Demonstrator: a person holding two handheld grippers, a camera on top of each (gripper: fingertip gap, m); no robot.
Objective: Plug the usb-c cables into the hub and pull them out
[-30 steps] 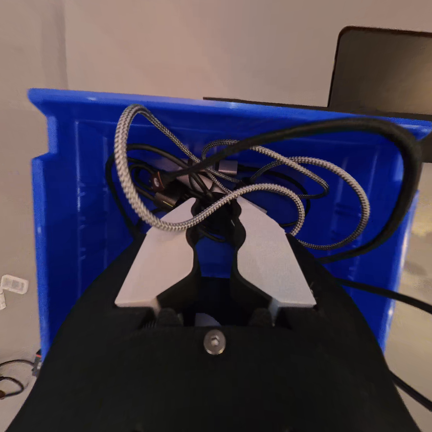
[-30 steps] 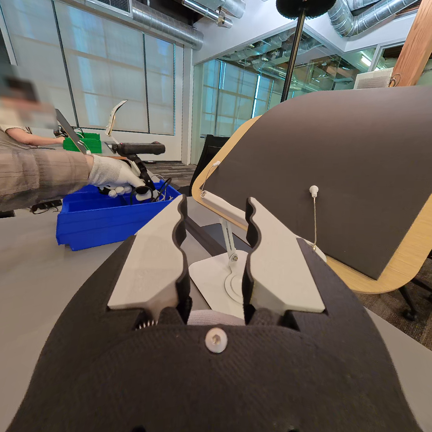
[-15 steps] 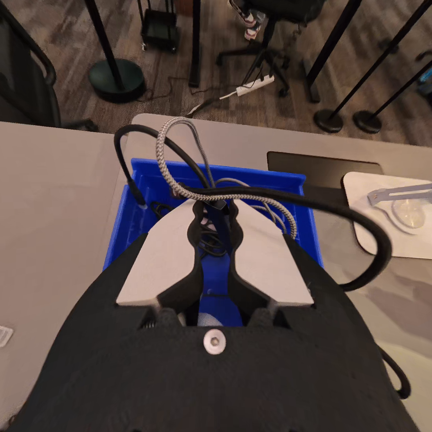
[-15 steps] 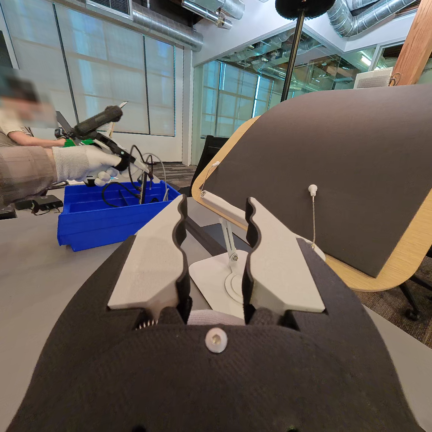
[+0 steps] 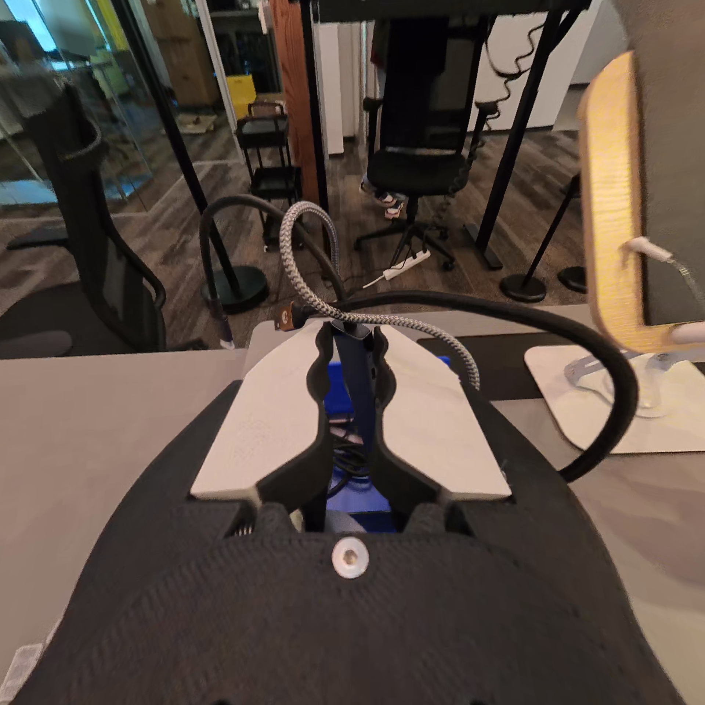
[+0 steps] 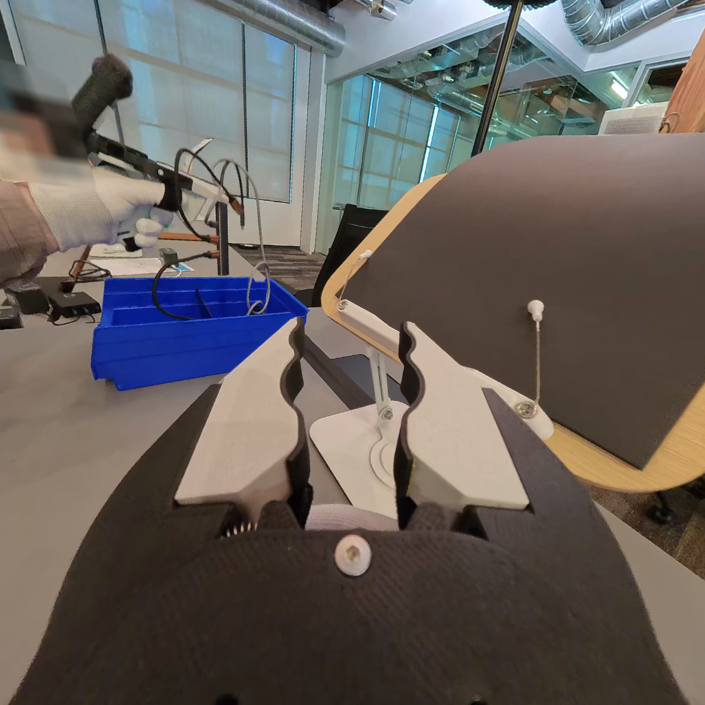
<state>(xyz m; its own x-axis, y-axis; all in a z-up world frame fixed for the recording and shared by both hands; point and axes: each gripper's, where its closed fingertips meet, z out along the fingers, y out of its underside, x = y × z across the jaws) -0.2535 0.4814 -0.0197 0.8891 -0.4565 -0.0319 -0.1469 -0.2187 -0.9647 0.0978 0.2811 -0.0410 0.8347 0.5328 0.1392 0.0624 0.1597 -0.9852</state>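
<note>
Left jaws: I am holding them narrow, clamped on the slim dark navy metal hub point(image 5: 353, 375), which is standing on edge between the two grey fingers of my left gripper point(image 5: 350, 335).

Change at the jaws: one second ago the fingers were pushing into the tangle inside the bin; now the hub is up in the air with the cables trailing from it.

Cables: a grey-and-white braided cable point(image 5: 305, 244) is looping up over the fingertips, and a thick black fabric-sleeved cable point(image 5: 595, 339) is sweeping to the right and down again. A short plug with a copper-brown housing point(image 5: 287, 316) is lying across the hub's far end. I cannot tell which plugs are really seated in the ports.

Bin: the blue plastic bin point(image 6: 190, 335) is staying on the grey table point(image 6: 49, 400). From the right wrist view, cable loops are still hanging from the lifted left gripper point(image 6: 219, 194) down into it.

Right jaws: my right gripper point(image 6: 351, 335) is standing open at a middle width, holding nothing, and it is not moving; it is facing the white stand base point(image 6: 354, 446) of the tilted dark board with the pale wood rim point(image 6: 553, 290).

Meaning for the task: I judge the hub is only now being brought out, so the plugging is not yet started. The trailing loops may be catching on the bin wall.
</note>
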